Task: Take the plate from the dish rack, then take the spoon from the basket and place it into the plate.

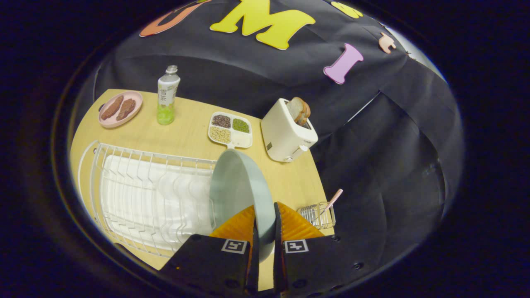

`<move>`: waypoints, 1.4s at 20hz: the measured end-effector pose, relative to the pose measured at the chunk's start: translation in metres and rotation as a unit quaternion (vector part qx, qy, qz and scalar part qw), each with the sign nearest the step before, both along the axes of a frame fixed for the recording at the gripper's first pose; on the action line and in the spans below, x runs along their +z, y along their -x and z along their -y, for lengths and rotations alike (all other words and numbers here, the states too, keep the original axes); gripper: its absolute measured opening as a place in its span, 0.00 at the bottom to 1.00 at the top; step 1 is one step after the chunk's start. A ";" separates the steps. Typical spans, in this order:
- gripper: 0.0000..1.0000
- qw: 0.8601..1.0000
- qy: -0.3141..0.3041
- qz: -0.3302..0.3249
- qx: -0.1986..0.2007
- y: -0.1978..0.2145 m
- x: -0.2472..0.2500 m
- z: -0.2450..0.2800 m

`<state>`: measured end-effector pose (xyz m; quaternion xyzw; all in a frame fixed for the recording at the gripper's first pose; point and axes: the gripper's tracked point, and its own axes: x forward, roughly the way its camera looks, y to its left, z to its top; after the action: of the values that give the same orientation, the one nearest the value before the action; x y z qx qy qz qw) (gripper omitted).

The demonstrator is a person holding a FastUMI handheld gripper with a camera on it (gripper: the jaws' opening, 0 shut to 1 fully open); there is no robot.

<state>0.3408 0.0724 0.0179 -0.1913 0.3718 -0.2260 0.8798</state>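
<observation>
A pale grey-green plate (238, 188) stands on edge between my fingers, lifted above the right end of the white wire dish rack (145, 194). My gripper (265, 221) is shut on the plate's lower rim, one finger on each face. To the right of my fingers a small clear wire basket (316, 216) sits at the table's corner. A spoon with a pink checked handle (333, 200) leans out of it.
On the wooden table (190, 136) beyond the rack: a pink plate with brown food (120, 109), a green drink bottle (167, 100), a white divided dish of beans (230, 129) and a cream toaster with bread (287, 132). The table edge runs close to the basket.
</observation>
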 end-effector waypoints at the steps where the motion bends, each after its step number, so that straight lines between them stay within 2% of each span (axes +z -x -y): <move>1: 0.19 1.000 -0.001 0.012 -0.006 0.002 0.004 0.006; 3: 0.19 0.999 -0.009 0.034 -0.012 0.008 0.012 0.014; 5: 0.19 0.999 -0.015 0.044 -0.002 0.019 0.018 0.019; 10: 0.19 0.993 -0.077 0.068 0.061 0.072 0.022 0.014; 14: 0.19 0.980 -0.109 0.085 0.140 0.140 0.003 0.008; 17: 0.19 0.969 -0.146 0.097 0.175 0.183 -0.024 0.006; 21: 0.19 0.952 -0.226 0.096 0.181 0.211 -0.072 0.007; 24: 0.19 0.942 -0.259 0.079 0.197 0.222 -0.109 0.000; 28: 0.19 0.944 -0.266 0.062 0.184 0.218 -0.156 0.011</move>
<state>0.1223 0.0611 -0.1379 -0.0013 0.3212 0.0354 0.9464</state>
